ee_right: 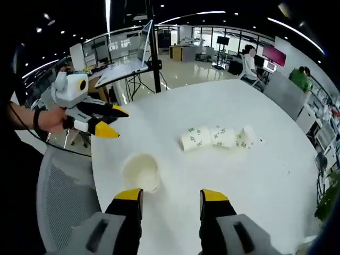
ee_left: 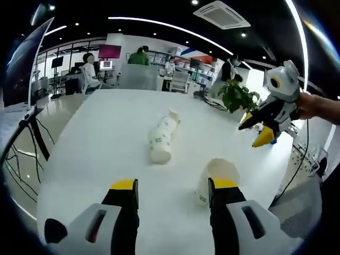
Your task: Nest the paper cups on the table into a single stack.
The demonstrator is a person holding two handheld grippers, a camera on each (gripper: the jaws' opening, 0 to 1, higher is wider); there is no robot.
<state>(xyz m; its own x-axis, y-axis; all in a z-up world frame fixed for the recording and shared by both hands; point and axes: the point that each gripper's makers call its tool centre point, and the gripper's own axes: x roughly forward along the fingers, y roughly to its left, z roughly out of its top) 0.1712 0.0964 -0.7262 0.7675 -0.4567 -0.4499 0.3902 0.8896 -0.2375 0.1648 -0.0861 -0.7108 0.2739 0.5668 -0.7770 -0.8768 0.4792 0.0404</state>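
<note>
A single white paper cup (ee_left: 215,180) stands upright on the white table (ee_left: 95,138), just beyond my left gripper's right jaw tip; its open mouth (ee_right: 141,172) faces up in the right gripper view. A lying stack of nested cups (ee_left: 162,138) rests mid-table, seen as a sideways row (ee_right: 218,137). My left gripper (ee_left: 174,186) is open with nothing between its jaws, and it hangs over the table's edge (ee_right: 109,122) in a hand. My right gripper (ee_right: 171,196) is open and empty too, held in the air (ee_left: 260,127) at the table's far right.
A grey mesh chair (ee_right: 64,202) stands by the table's near edge. A potted plant (ee_left: 236,95) sits at the far right of the table. A screen on a stand (ee_left: 26,69) rises at the left. People sit at desks (ee_left: 87,71) in the background.
</note>
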